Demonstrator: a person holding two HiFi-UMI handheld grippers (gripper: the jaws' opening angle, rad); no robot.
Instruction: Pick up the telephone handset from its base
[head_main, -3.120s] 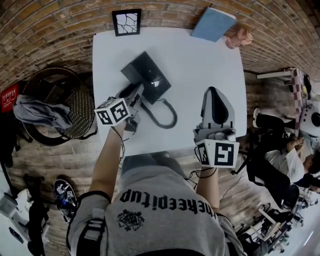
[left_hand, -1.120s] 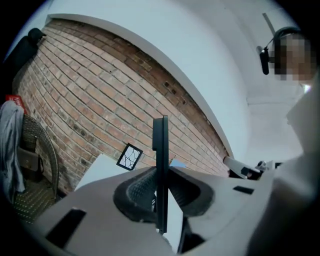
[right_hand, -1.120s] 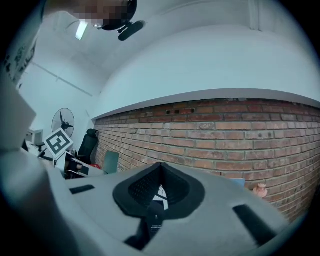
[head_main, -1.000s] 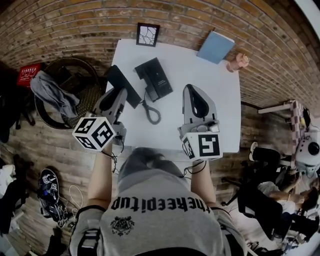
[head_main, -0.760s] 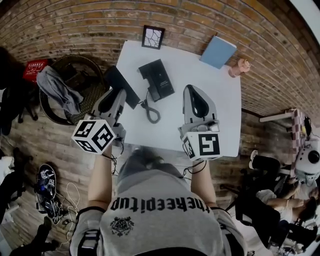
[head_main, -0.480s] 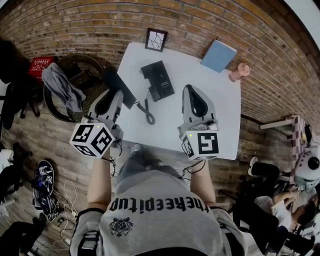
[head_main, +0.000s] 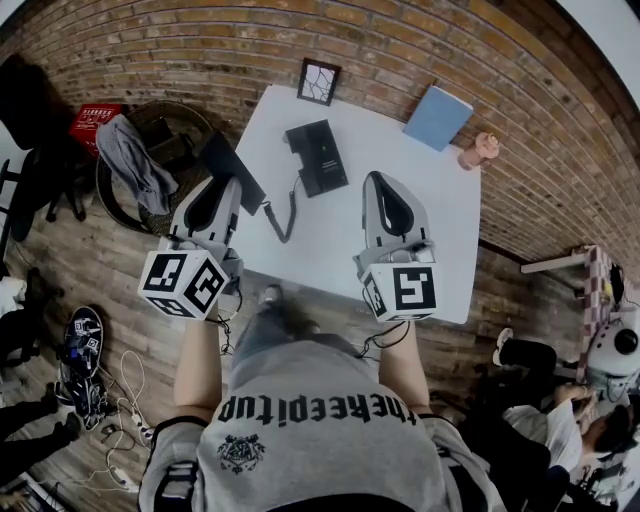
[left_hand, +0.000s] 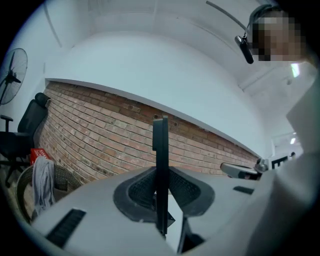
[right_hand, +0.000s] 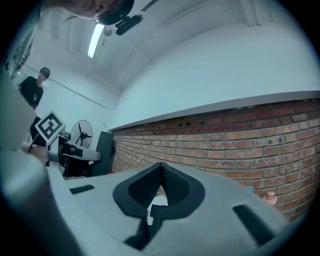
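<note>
The black telephone base lies on the white table, its handset cradle bare. My left gripper is shut on the black handset and holds it in the air over the table's left edge, left of the base. The dark cord runs from the base to the handset. In the left gripper view the handset stands as a thin dark slab, edge on, clamped between the jaws of the left gripper. My right gripper hovers over the table's near right part, shut and holding nothing; the right gripper faces the brick wall.
A framed picture stands at the table's far edge, with a blue book and a pink figurine at the far right corner. A wicker chair with grey cloth sits left of the table, close to the handset.
The left gripper has carried the handset further left and up, away from the base, and the cord has pulled straighter. Both grippers have drawn back a little toward the person.
</note>
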